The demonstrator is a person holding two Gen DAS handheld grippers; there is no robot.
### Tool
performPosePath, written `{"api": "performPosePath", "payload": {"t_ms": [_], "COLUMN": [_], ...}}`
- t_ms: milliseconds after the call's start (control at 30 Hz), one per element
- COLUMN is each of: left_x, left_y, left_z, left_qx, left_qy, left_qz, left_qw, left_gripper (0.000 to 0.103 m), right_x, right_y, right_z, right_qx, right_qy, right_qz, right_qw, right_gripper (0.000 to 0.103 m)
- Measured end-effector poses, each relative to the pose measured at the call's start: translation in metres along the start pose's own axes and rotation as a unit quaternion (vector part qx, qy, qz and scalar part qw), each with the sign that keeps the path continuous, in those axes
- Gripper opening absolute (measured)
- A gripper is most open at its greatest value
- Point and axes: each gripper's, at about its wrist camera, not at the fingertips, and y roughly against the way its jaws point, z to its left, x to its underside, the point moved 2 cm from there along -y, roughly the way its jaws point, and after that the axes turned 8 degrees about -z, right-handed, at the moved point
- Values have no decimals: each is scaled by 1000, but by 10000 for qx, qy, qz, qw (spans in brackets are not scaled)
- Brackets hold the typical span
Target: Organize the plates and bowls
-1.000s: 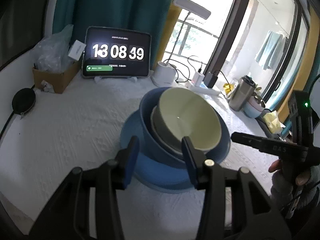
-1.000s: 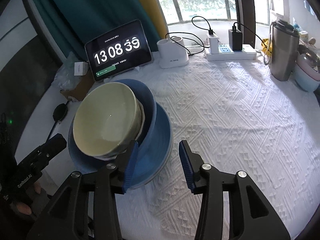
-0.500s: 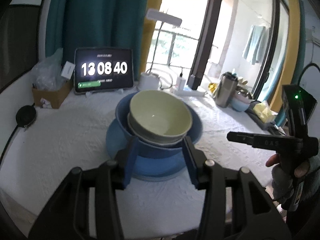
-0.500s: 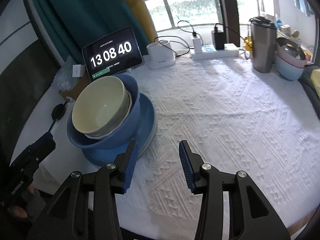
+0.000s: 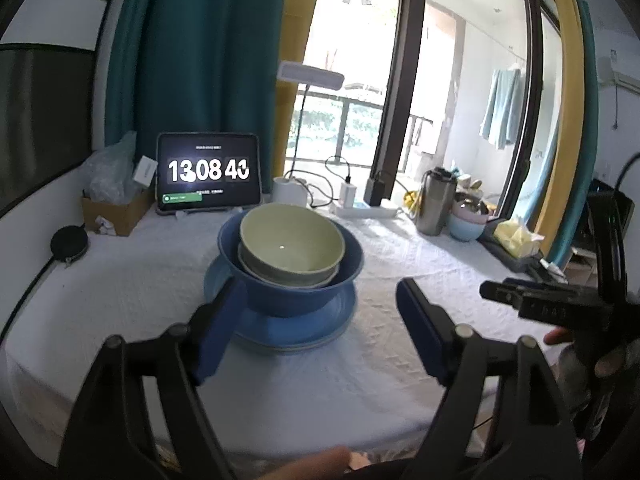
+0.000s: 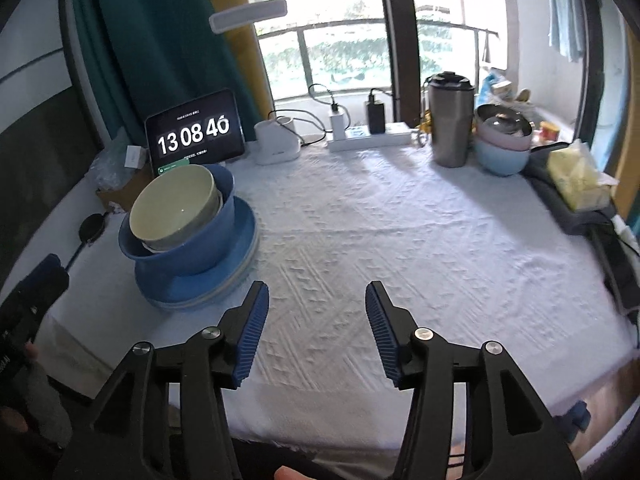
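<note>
A pale green bowl (image 5: pixel 292 242) (image 6: pixel 174 204) is nested on a grey one inside a big blue bowl (image 5: pixel 296 294) (image 6: pixel 188 254), and the whole stack rests on a blue plate (image 5: pixel 296 330) (image 6: pixel 236 248) on the white tablecloth. My left gripper (image 5: pixel 318 304) hangs short of the stack, its jaws opening and nothing gripped between them. My right gripper (image 6: pixel 316 300) is to the right of the stack over bare cloth, jaws opening, empty. The right gripper (image 5: pixel 540 300) also shows at the right edge of the left wrist view, and the left gripper's tip (image 6: pixel 36 284) at the left edge of the right wrist view.
Along the back stand a tablet clock (image 5: pixel 208 174) (image 6: pixel 195 134), a cardboard box (image 5: pixel 116 210), a white lamp base (image 6: pixel 276 142), a power strip (image 6: pixel 370 136), a steel tumbler (image 6: pixel 450 120) and pastel bowls (image 6: pixel 502 144). A yellow tissue pack (image 6: pixel 576 178) lies at the right edge.
Both grippers have pulled back from the bowl stack toward the table's near edge and their jaws have spread wider. The stack stays where it was.
</note>
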Motion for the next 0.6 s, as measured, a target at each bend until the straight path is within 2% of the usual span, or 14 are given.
{"api": "performPosePath", "payload": {"t_ms": [167,267,600], "left_x": [-3,-5,-22], "left_y": [17,26,63], "left_z": [-11,-16,-25], "left_qx": [-56,-79,-163], "left_qy": [-156,-213,-487], "left_qz": [-268,-411,-1056], "left_qw": [9995,9989,9931], "left_gripper": [81,93,96], "right_x": [7,13,19], "right_y": [20,31,78], "right_z": [-2,-2,-12], "right_qx": [202,281,649], "right_qy": [225,260,314], "right_qz": [-204,-329,-979], "right_qw": [9993,9987,9926], "right_gripper": [57,58,60]}}
